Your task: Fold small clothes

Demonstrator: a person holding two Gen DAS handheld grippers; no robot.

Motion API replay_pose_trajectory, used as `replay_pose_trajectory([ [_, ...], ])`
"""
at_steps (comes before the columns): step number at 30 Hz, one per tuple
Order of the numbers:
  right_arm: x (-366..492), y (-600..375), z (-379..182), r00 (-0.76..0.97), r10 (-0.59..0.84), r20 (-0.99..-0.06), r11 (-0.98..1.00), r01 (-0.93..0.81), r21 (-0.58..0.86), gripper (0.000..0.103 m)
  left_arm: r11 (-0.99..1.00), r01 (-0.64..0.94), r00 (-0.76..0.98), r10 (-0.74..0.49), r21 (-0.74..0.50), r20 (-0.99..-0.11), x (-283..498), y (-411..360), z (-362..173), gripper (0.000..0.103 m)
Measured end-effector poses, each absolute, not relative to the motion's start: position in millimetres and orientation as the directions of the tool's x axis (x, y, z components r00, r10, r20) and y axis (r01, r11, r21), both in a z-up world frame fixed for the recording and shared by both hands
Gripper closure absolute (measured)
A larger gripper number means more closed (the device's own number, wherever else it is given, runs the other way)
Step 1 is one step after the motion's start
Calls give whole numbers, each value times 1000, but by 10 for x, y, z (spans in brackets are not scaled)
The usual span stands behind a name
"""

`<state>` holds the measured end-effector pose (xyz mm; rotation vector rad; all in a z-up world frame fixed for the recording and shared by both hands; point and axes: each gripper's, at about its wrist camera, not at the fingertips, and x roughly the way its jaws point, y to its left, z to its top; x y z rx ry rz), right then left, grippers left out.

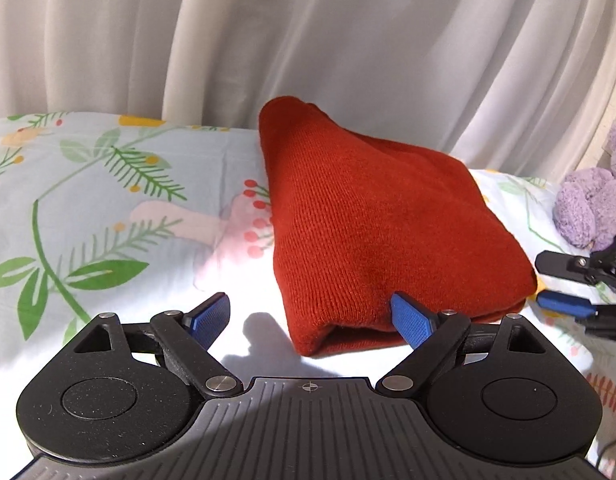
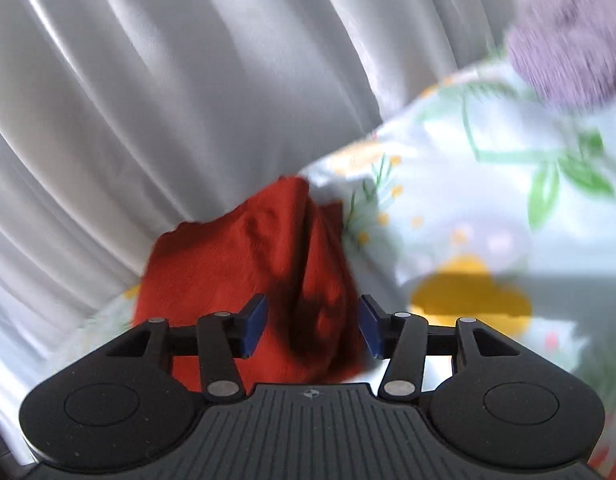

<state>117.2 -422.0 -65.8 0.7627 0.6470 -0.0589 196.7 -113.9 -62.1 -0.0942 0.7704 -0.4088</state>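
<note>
A red knit garment (image 1: pixel 372 220) lies folded into a thick wedge on the floral sheet (image 1: pixel 107 200), its open edge toward me. My left gripper (image 1: pixel 308 300) is open wide at that near edge. Its right fingertip (image 1: pixel 404 312) touches the cloth's front fold, and its left fingertip (image 1: pixel 215 312) hangs over bare sheet. My right gripper (image 1: pixel 546 282) comes in from the right, just off the garment's near right corner. In the right wrist view the right gripper (image 2: pixel 312 320) is open, and the red garment (image 2: pixel 267 248) shows blurred behind the gap, with neither pad pressing on it.
A white pleated curtain (image 1: pixel 308 40) hangs close behind the bed. A purple plush toy (image 1: pixel 588 208) sits at the right on the sheet, and the same plush toy (image 2: pixel 564 52) appears blurred at the upper right of the right wrist view. The sheet left of the garment is bare.
</note>
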Motion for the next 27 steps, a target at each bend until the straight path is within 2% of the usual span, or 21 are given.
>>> replay_pose_trajectory([
  [2, 1162, -4163, -747, 797, 239, -554, 697, 256, 669, 50, 916, 332, 637, -395, -227, -663, 1966, -1184, -632, 11],
  [5, 1326, -4012, -733, 790, 226, -569, 732, 247, 634, 51, 919, 340, 634, -382, -202, -673, 1983, -1256, -655, 11],
  [7, 1452, -3925, -705, 782, 177, -598, 767, 271, 582, 86, 924, 334, 628, -366, -187, -687, 2014, -1271, -669, 10],
  [8, 1473, -3921, -690, 778, 169, -605, 764, 284, 579, 86, 927, 327, 632, -358, -183, -687, 2035, -1257, -669, 10],
  [9, 1434, -3982, -690, 798, 207, -567, 713, 274, 646, 87, 933, 314, 643, -344, -175, -684, 2031, -1230, -653, 10],
  [11, 1300, -4222, -785, 852, 316, -418, 502, 224, 835, 87, 941, 291, 658, -328, -173, -678, 2032, -1157, -627, 7],
  [12, 1250, -4322, -853, 867, 335, -369, 410, 219, 886, 87, 943, 282, 652, -325, -178, -685, 2043, -1120, -620, 6],
  [13, 1232, -4395, -928, 860, 329, -390, 379, 258, 889, 87, 941, 281, 634, -329, -188, -700, 2054, -1088, -613, 6],
  [15, 1296, -4398, -1001, 783, 283, -554, 490, 378, 785, 84, 930, 301, 590, -357, -213, -724, 2050, -1006, -587, 6],
  [16, 1298, -4376, -987, 776, 277, -566, 530, 368, 764, 82, 927, 307, 581, -361, -214, -730, 2038, -943, -558, 6],
  [19, 1258, -4359, -718, 793, 176, -583, 604, 381, 700, 69, 942, 276, 579, -323, -193, -749, 2043, -710, -436, 7],
  [21, 1282, -4355, -497, 820, 65, -569, 664, 390, 638, 64, 968, 187, 617, -249, -168, -747, 2124, -568, -344, 8],
  [22, 1340, -4345, -416, 832, 55, -552, 684, 371, 628, 64, 975, 142, 640, -221, -170, -736, 2193, -520, -301, 8],
  [24, 1592, -4274, -321, 848, 119, -517, 705, 294, 645, 65, 975, 71, 666, -203, -209, -718, 2369, -500, -227, 8],
  [27, 2114, -3915, -276, 823, 292, -488, 748, 121, 653, 65, 955, -2, 719, -205, -297, -664, 2662, -665, -123, 8],
])
